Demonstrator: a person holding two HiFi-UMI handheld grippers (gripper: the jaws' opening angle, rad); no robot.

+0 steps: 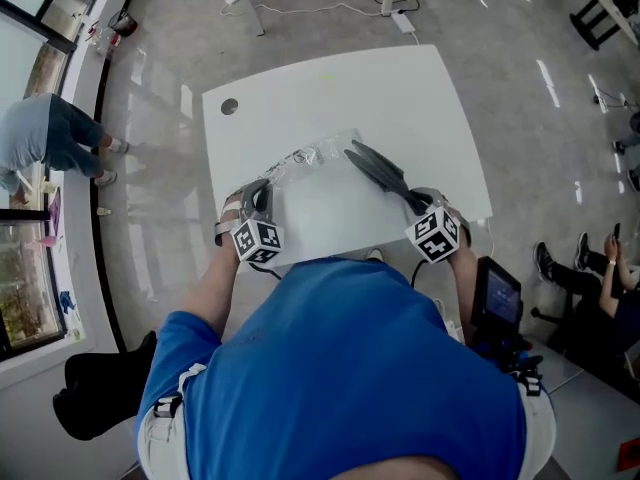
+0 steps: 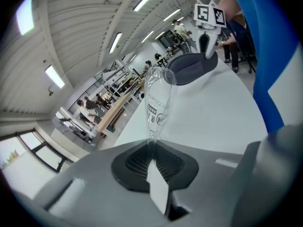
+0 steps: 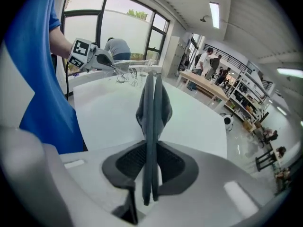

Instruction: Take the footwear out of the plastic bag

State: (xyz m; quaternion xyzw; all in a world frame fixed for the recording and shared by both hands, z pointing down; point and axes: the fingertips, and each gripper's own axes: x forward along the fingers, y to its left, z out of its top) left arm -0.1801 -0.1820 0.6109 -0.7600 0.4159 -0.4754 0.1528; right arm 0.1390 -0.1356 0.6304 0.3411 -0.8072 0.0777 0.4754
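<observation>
1. Left tool (image 2: 152,148): clenched on a pinched edge of the clear plastic bag (image 2: 158,103). The film runs from my jaws straight away toward the other tool.
2. Right tool (image 3: 149,150): grasping the footwear (image 3: 152,109), a pair of flat dark-grey slippers pressed together. I hold it by one end, and both thin edges stand upright between the pads.
3. Location of the footwear: over the white worktop (image 1: 400,98), between the two tools and much nearer my right one. Whether its underside touches the worktop I cannot tell.
4. Far end of the footwear: it points at the crumpled mouth of the bag. The head view shows the tip meeting the film there. Whether the tip sits just inside the mouth or just clear of it I cannot make out.
5. Governing relation: the long axis of the footwear and the stretched bag lie almost on one line joining my two tools. The bag is at the left end and the footwear at the right. From the right tool, the bag lies dead ahead along the slippers. From the left tool, the slippers lie dead ahead along the film.
6. Judged step: the withdrawal looks nearly complete. The next move calls for parting the tools along that shared line, with the left anchoring the bag and the right drawing the footwear back.
7. Judged risk: a pull off that axis could snag the tip on the film and drag the bag along.
</observation>
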